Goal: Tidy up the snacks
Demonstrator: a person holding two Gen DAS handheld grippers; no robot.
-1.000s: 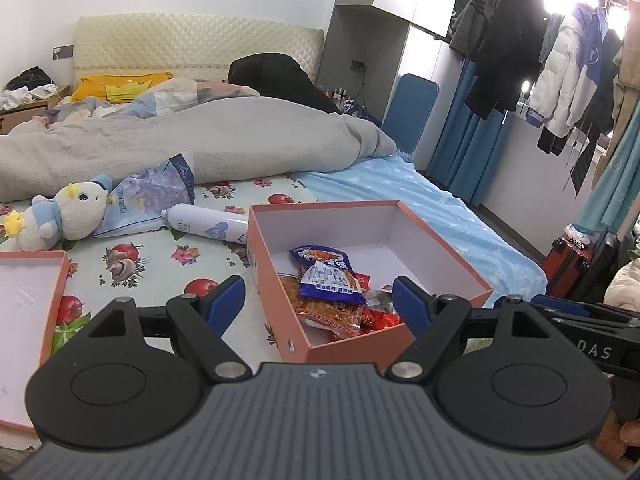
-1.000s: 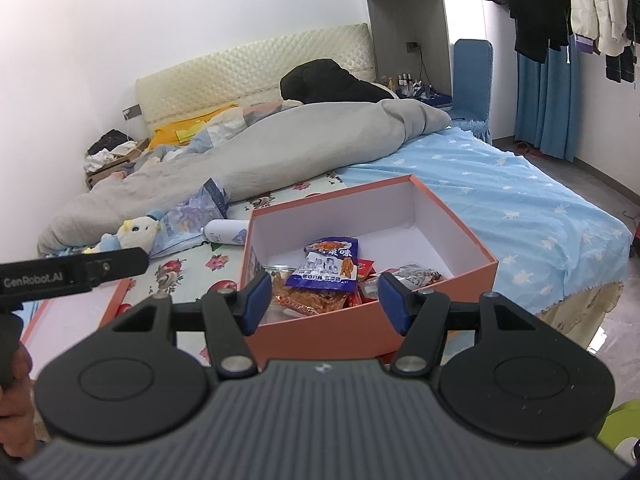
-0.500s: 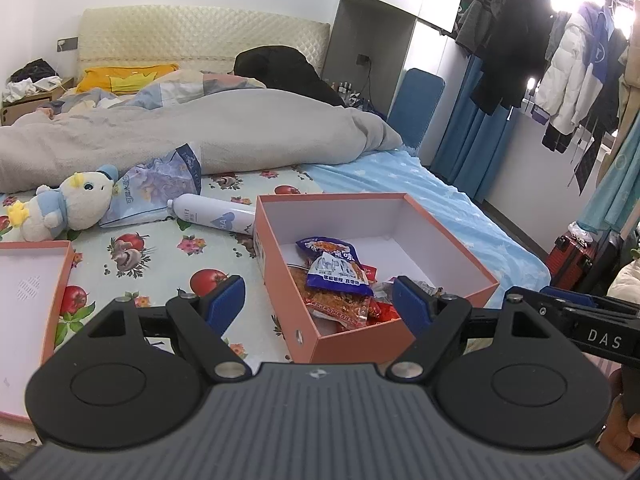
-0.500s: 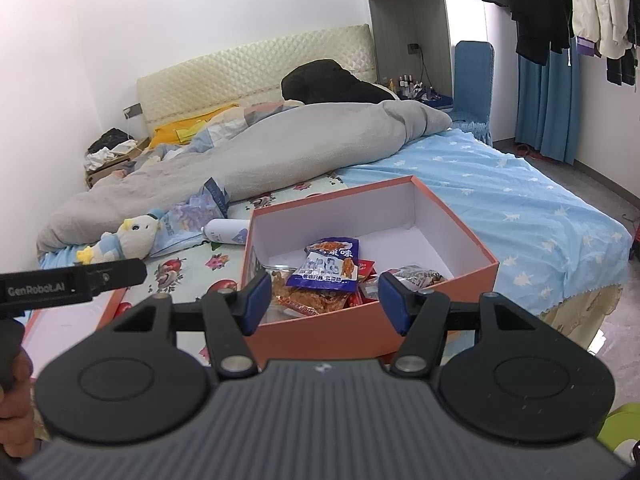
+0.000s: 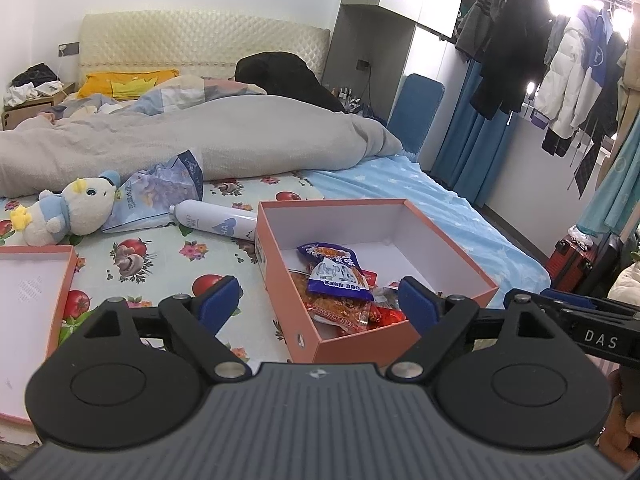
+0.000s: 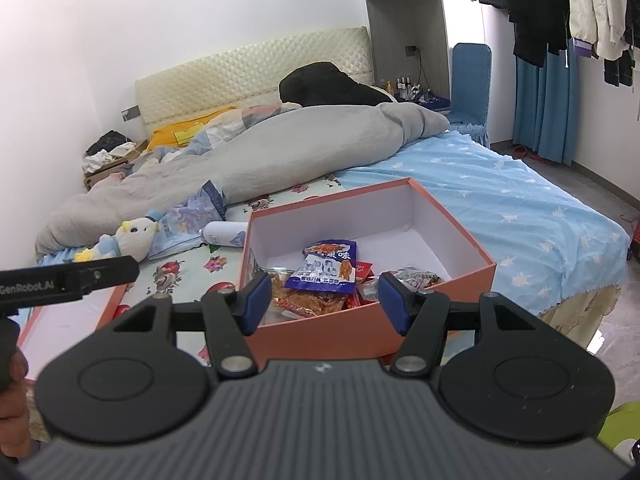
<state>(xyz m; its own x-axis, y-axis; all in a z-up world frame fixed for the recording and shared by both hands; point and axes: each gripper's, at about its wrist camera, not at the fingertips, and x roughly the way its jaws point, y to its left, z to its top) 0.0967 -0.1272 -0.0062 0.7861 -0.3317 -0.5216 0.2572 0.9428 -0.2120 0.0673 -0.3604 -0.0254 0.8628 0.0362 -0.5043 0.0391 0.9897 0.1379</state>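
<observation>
Box (image 5: pixel 384 336): open orange box with white inside, on the bed near its foot edge; seen in both views, also at (image 6: pixel 336 334).
Snacks (image 5: pixel 340 280): packets heaped in the box's near left corner, a blue-and-white packet on top of red and orange ones; the far half of the box floor is bare.
Lid (image 5: pixel 24 308): orange-rimmed, white inside, lying flat on the floral sheet left of the box, apart from it.
Bottle (image 5: pixel 216 224): white, on its side, just behind the box's far left corner.
Toy (image 5: pixel 72 210): plush, lying left of the bottle against a pale blue bag (image 5: pixel 160 192).
Duvet (image 5: pixel 200 140): grey, bunched across the bed behind these things.
Left gripper (image 5: pixel 318 300): held before the box's near left corner, pointing down at a slant; its jaws have just been opening and stand wide, with nothing pressed between them.
Right gripper (image 6: pixel 324 300): held before the box's near wall, pointing down at a slant; jaws moderately apart, gripping nothing.
In the way: nothing lies between either gripper and the snacks except the box's near wall.
</observation>
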